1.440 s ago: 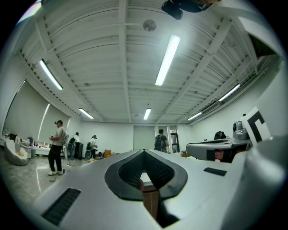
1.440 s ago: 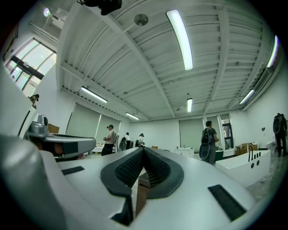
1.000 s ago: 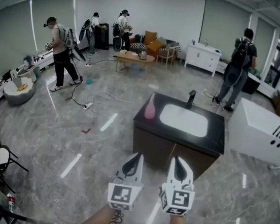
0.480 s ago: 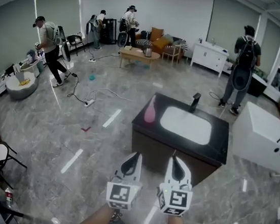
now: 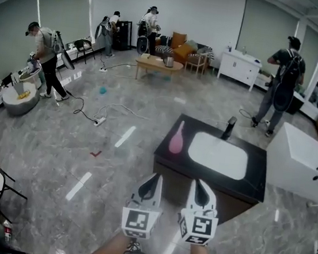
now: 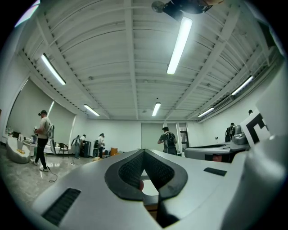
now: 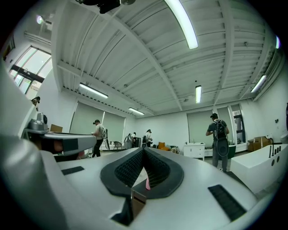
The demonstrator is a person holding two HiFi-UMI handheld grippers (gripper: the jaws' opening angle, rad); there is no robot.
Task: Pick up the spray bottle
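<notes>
Since the left gripper [image 5: 152,179] and right gripper [image 5: 198,185] are both pinched shut and empty, I'd call this the approach. The spray bottle [image 5: 177,137] stands at 12 o'clock on the counter [image 5: 210,181], so next up is opening the jaws.

Open floor [image 5: 111,181] runs to the sink cabinet [image 5: 189,183] (cables [image 5: 112,108] lie left).

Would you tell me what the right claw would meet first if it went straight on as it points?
Probably the sink counter, near its front edge; the way there looks free. Height is hard to judge: the right claw might pass over the top, right of the bottle.
</notes>
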